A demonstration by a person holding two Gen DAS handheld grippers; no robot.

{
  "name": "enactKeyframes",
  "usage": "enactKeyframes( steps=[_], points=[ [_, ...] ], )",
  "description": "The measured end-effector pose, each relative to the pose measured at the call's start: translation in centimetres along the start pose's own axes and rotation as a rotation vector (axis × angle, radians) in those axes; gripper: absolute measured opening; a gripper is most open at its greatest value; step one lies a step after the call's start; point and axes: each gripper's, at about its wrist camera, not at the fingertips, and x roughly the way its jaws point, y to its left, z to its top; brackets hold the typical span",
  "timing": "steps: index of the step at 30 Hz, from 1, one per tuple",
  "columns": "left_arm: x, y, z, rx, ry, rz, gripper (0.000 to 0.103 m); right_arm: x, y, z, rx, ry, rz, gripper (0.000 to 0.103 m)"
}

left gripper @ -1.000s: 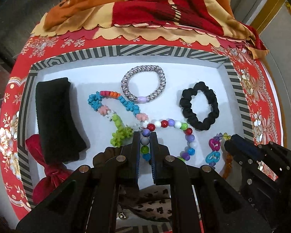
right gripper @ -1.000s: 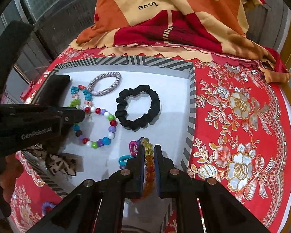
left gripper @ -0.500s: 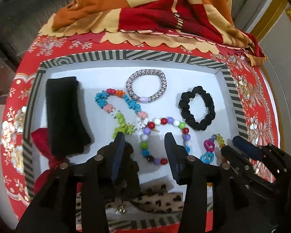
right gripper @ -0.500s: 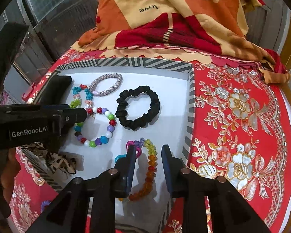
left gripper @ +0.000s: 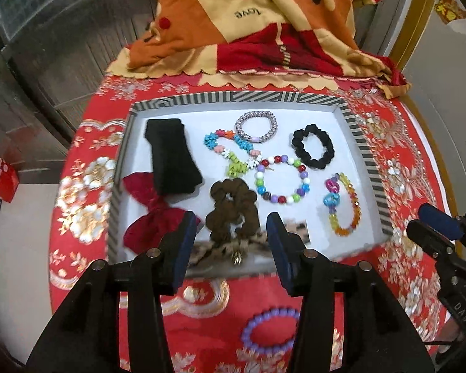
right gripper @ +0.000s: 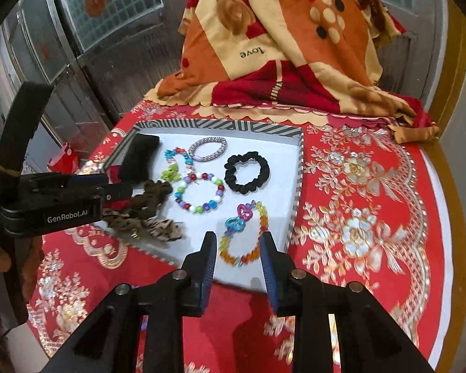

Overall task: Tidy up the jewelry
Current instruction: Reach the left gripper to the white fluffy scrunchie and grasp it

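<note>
A striped-rim tray [left gripper: 368, 161] [right gripper: 298, 183] holds a round-bead bracelet [left gripper: 282, 178] [right gripper: 198, 191], an orange-and-clear bead bracelet with plastic links [left gripper: 344, 205] [right gripper: 244, 233], a silver bracelet [left gripper: 256, 126], a flower-bead strand [left gripper: 230, 149], a black scrunchie [left gripper: 312, 146] [right gripper: 247, 172], a brown scrunchie [left gripper: 233, 208], a black band [left gripper: 171, 155] and a red bow [left gripper: 152, 208]. A purple bead bracelet [left gripper: 270, 331] lies on the cloth outside the tray. My left gripper [left gripper: 231, 248] is open and empty, above the tray's near edge. My right gripper [right gripper: 237, 264] is open and empty, above the tray's near right corner.
The tray sits on a round table with a red floral cloth [right gripper: 363, 217]. A folded orange-and-red blanket [left gripper: 264, 31] lies behind the tray. A leopard-print hair tie [right gripper: 146, 227] hangs over the tray's near rim. A red box [left gripper: 3, 180] sits off the table at left.
Both grippers have opened and let go of their bracelets, the left the round-bead one, the right the orange-and-clear one, then drawn back and up. Both bracelets now lie flat in the tray.
</note>
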Motion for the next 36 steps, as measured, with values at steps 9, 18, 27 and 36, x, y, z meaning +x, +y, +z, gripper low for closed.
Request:
enactKeyframes(
  steps=[9, 18, 27, 36],
  points=[
    [-5.7, 0.7, -3.5, 0.004, -0.069, -0.018, 0.046, -6.0, 3.0, -2.5, 0.002, -0.059, -0.004, 0.04],
    [-8.8, 1.8, -8.3, 0.017, -0.046, -0.112, 0.055, -7.8, 5.1, -6.2, 0.008, -0.039, 0.012, 0.04],
    [-9.2, 1.7, -14.3, 0.091, 0.066, -0.249, 0.061, -7.7, 5.6, -10.9, 0.027, 0.03, 0.009, 0.04],
    [-7.1, 0.0, -20.5, 0.215, 0.234, -0.428, 0.061, -7.2, 5.5, -13.4, 0.053, 0.077, 0.005, 0.04]
  ],
)
